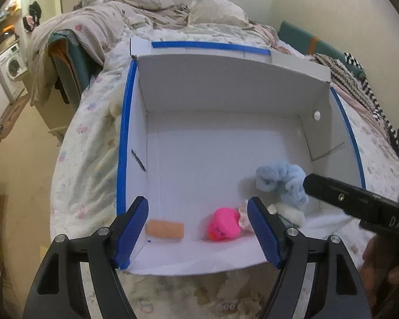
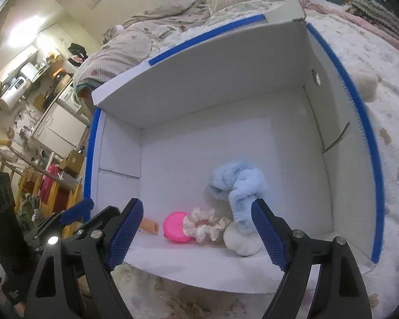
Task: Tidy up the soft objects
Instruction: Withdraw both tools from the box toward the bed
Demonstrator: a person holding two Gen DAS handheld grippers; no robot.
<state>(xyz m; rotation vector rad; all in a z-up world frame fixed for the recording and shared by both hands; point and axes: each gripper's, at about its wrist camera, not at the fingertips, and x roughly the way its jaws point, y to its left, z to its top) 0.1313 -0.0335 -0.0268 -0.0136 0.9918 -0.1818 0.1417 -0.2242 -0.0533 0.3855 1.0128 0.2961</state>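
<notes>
Right wrist view: the blue towel lies inside the white box, near its front wall. Both the right gripper and left gripper hover wide and empty; the next soft item should go in the box's bare far half.

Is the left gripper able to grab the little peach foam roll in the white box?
Probably yes. The left gripper is open above the peach foam roll, with nothing covering it in the white box.

Box on bed — toys inside, near wall.
</notes>
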